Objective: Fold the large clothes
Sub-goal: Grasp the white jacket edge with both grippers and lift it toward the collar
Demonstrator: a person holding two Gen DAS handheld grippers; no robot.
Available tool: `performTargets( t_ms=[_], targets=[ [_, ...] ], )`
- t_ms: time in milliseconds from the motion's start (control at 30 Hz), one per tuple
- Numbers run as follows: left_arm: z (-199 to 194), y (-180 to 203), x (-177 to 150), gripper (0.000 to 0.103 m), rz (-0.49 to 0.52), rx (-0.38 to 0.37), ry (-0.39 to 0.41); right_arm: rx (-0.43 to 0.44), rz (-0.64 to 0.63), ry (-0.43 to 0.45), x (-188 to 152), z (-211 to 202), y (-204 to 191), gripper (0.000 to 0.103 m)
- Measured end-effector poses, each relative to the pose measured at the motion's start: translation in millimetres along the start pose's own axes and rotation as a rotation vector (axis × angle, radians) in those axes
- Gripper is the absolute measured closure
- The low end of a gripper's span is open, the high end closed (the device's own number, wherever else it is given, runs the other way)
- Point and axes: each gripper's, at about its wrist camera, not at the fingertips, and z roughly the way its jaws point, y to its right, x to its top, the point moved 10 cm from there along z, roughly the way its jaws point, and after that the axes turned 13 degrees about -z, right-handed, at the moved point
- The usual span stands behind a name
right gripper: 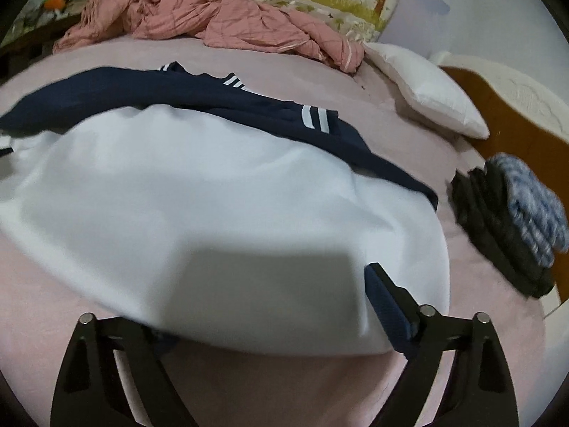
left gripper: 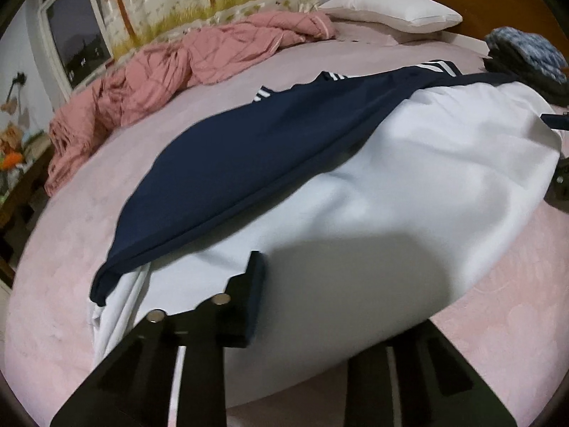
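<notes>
A white and navy garment (left gripper: 373, 185) with white stripes lies spread on the pink bed; it also fills the right wrist view (right gripper: 199, 185). My left gripper (left gripper: 313, 306) is at its near hem, jaws wide apart, with white cloth draped over the gap; the left finger (left gripper: 249, 299) rests on the cloth and the right one is hidden under it. My right gripper (right gripper: 249, 306) is at the near hem too, jaws wide apart; the right finger (right gripper: 387, 306) shows, the left is hidden under the cloth. Grip on the cloth cannot be confirmed.
A crumpled pink quilt (left gripper: 170, 71) lies along the far side of the bed (left gripper: 89, 213). A white pillow (left gripper: 391, 10) is by the wooden headboard (right gripper: 512, 124). A folded dark and blue-white pile (right gripper: 508, 220) sits at the bed's right edge.
</notes>
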Motion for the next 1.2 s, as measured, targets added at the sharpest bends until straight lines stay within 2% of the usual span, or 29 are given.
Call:
performTargets(
  t_ms=[167, 200, 233, 300, 333, 467, 533, 600, 700, 800, 933, 1033, 1200],
  targets=[
    [-3.8, 0.3, 2.8, 0.086, 0.006, 0.037, 0.03, -0.017, 0.023, -0.005, -3.7, -3.1, -2.6, 0.024],
    [-3.7, -0.7, 2.3, 0.086, -0.003, 0.03, 0.028, -0.027, 0.025, -0.005, -3.8, -2.4, -2.4, 0.034],
    [-2.8, -2.6, 2.6, 0.087, -0.018, 0.018, 0.022, -0.047, 0.032, -0.009, -4.8, -1.6, 0.1, 0.05],
    [-3.6, -3.0, 2.7, 0.088, -0.034, 0.004, 0.021, -0.112, 0.062, -0.002, -7.1, -4.3, 8.9, 0.068],
    [-5.0, -3.4, 3.8, 0.089, -0.037, 0.003, 0.026, -0.136, 0.074, 0.025, -4.5, -10.5, 11.0, 0.073],
    [-18.6, -7.5, 9.3, 0.095, -0.077, -0.001, 0.073, -0.242, 0.014, 0.082, 7.3, -33.1, 3.9, 0.077],
    [-27.5, -10.9, 11.5, 0.096, -0.113, -0.017, 0.086, -0.233, 0.033, 0.085, 7.8, -38.9, 1.7, 0.077],
    [-38.7, -14.7, 11.6, 0.096, -0.112, -0.001, 0.113, -0.213, 0.061, 0.091, 6.1, -47.4, 0.3, 0.078],
    [-60.6, -15.4, 4.5, 0.096, -0.083, 0.021, 0.15, -0.252, 0.042, 0.117, 4.9, -66.4, -2.5, 0.078],
    [-78.5, -18.1, -10.0, 0.096, -0.13, -0.027, 0.124, -0.301, 0.006, 0.125, -3.5, -88.8, -10.3, 0.078],
    [-94.6, -13.7, -39.2, 0.096, -0.082, -0.005, 0.115, -0.353, -0.014, 0.108, -23.6, -107.5, -24.9, 0.078],
    [-89.5, -11.4, -57.1, 0.096, -0.083, -0.001, 0.08, -0.387, -0.064, 0.097, -38.4, -110.5, -38.6, 0.078],
    [-90.2, -11.4, -57.5, 0.096, -0.113, 0.009, 0.085, -0.376, -0.031, 0.098, -42.1, -113.9, -38.6, 0.078]
  ],
)
